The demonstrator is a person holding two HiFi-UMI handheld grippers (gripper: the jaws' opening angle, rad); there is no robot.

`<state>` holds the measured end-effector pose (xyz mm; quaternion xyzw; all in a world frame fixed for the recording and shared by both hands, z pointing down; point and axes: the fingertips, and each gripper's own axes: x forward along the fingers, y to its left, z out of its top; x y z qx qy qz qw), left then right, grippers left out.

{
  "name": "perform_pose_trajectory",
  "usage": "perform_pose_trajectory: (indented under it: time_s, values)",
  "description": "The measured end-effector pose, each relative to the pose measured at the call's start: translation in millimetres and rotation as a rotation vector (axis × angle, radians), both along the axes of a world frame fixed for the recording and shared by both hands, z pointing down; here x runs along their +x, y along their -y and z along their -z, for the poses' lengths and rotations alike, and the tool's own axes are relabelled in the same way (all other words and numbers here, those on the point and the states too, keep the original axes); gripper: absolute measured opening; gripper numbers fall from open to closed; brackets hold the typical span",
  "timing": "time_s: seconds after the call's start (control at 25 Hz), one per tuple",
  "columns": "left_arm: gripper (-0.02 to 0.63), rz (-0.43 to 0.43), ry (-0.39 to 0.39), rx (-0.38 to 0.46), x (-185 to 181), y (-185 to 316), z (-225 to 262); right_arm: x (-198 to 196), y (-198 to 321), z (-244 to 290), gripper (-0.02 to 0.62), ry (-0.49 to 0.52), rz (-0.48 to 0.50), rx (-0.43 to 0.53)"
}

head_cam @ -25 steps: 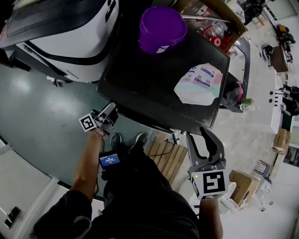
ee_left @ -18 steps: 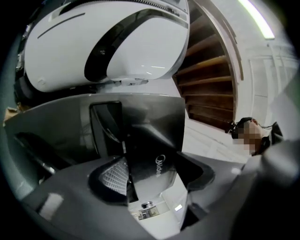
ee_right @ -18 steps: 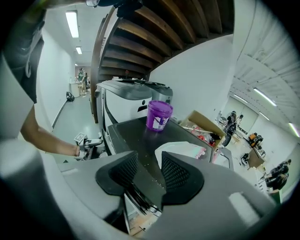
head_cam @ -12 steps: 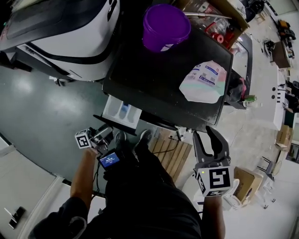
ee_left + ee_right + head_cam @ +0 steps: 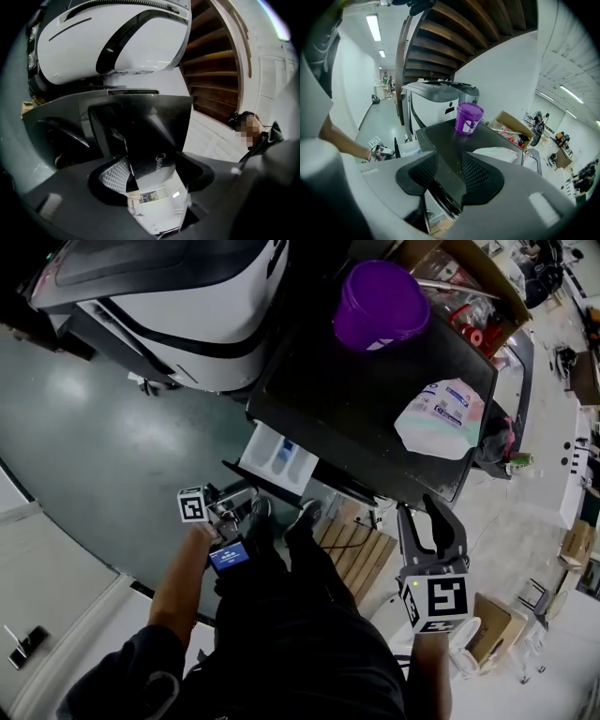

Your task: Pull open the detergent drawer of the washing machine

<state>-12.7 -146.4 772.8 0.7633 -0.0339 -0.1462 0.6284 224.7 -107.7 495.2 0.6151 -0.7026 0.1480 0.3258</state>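
The washing machine has a black top, and its white detergent drawer stands pulled out of the front at the left. My left gripper is at the drawer's dark front panel. That panel lies between the jaws, which are still closing on it, with the pads against its edges. My right gripper hangs open and empty in front of the machine's right corner. In the right gripper view the drawer and the left gripper show at the left.
A purple bucket, a white plastic bag and a cardboard box sit on or behind the machine's top. A large white and black appliance stands to the left. A wooden pallet lies by my feet.
The drawer was shut a second ago and is now out. My left gripper drew back from the machine's front with the panel in its jaws. The right gripper has barely shifted.
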Motion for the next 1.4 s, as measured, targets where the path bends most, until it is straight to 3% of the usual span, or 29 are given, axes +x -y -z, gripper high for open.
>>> perform_pose_trajectory:
  time_s: [0.12,0.2,0.52,0.88,1.16,1.4]
  values:
    - [0.35,-0.06,0.14,0.061,-6.7,-6.4,-6.2,-1.9,0.8,1.0,0.152,0.012,-0.001,0.01]
    - [0.342,-0.106,0.194,0.103,-17.4,-10.1,-2.8,-5.3,1.6,1.7,0.152,0.022,0.003,0.02]
    - [0.336,-0.038,0.252,0.241,-78.5,20.3,58.9,-33.8,6.6,15.6,0.152,0.067,0.037,0.081]
    - [0.336,0.047,0.251,0.501,-98.9,46.7,179.2,-50.2,0.4,48.9,0.152,0.086,0.029,0.18]
    - [0.336,0.047,0.369,0.756,-100.6,50.5,260.7,-60.9,-7.6,72.7,0.152,0.101,0.011,0.246]
    - [0.336,0.105,0.466,0.949,-93.3,56.8,326.2,-67.1,-11.8,103.6,0.152,0.098,-0.008,0.313]
